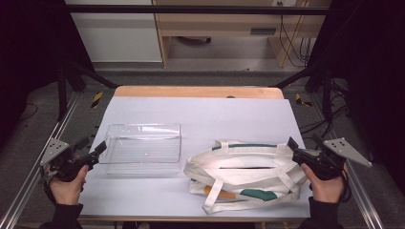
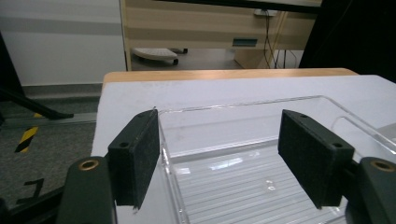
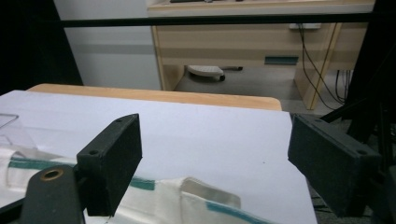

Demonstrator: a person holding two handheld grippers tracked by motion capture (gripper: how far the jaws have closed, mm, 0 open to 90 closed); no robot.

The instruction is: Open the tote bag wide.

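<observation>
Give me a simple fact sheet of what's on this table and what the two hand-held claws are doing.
Surface: table with a pale cover
Left item: clear plastic tray, looks empty
Right item: white tote bag, lying flat, with green and orange markings
Left gripper: jaws open, at the tray's left end, one jaw on each side of its left wall, not pressing
Right gripper: jaws open, at the bag's right end, holding nothing
Hands: one at each near corner

We see a table (image 1: pixel 200 114) covered in a pale sheet, its wooden edge showing along the top of the frame. Left of centre lies a clear plastic tray (image 1: pixel 143 148). At lower right, just beside the tray, lies a white cloth bag (image 1: pixel 246 174) with green and orange patches, its straps spread flat.
</observation>
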